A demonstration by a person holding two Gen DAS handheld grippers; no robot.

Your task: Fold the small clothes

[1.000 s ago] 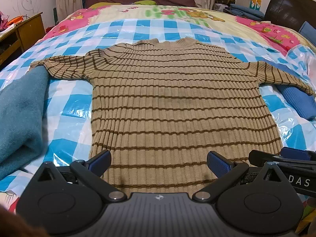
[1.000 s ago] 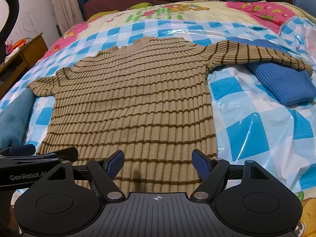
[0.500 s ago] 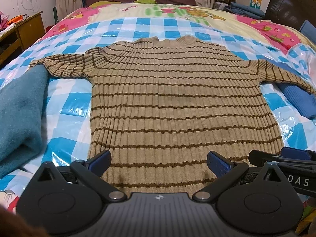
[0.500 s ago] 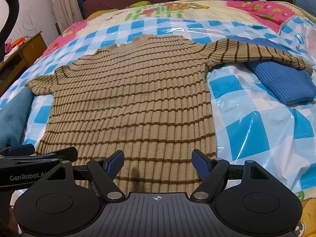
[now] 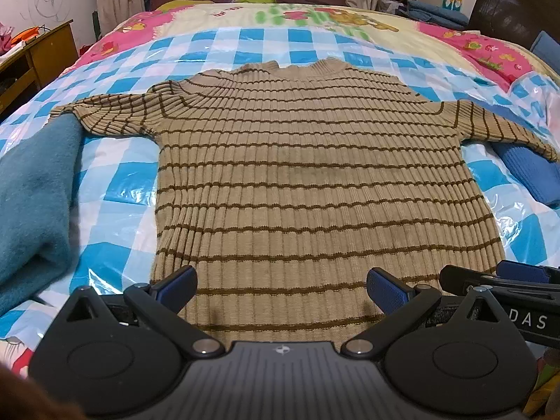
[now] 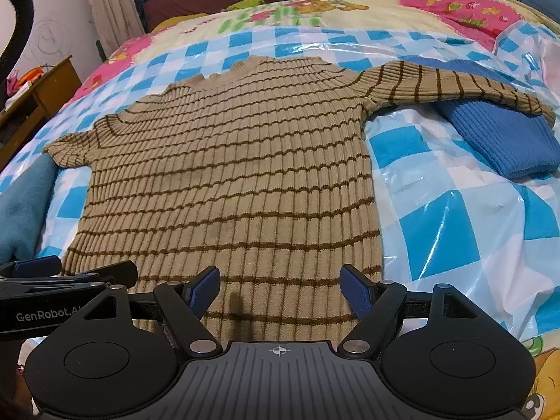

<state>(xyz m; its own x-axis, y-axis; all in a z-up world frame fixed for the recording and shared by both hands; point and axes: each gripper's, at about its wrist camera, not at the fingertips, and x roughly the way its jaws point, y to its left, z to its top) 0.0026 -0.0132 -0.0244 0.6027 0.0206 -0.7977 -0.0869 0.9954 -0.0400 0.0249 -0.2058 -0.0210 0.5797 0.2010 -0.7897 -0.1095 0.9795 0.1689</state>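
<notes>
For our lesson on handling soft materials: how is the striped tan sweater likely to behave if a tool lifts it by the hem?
The striped sweater lies flat and limp, so it would probably drape and sag rather than hold shape. Its ribbed knit looks stretchy, so the hem may elongate when pulled. The glossy checked plastic sheet beneath looks slick, so the sweater may slide when dragged.

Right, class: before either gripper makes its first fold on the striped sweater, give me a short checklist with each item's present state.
1. Striped sweater spread flat, front up: ok.
2. Left gripper open, holding nothing: ok.
3. Right gripper open, holding nothing: ok.
4. Right sleeve free of other clothes: not ok, it lies over the blue knit.
5. Left sleeve free: not ok, its cuff meets the teal fleece.
6. Hem under the grippers lies even: cannot tell.
</notes>
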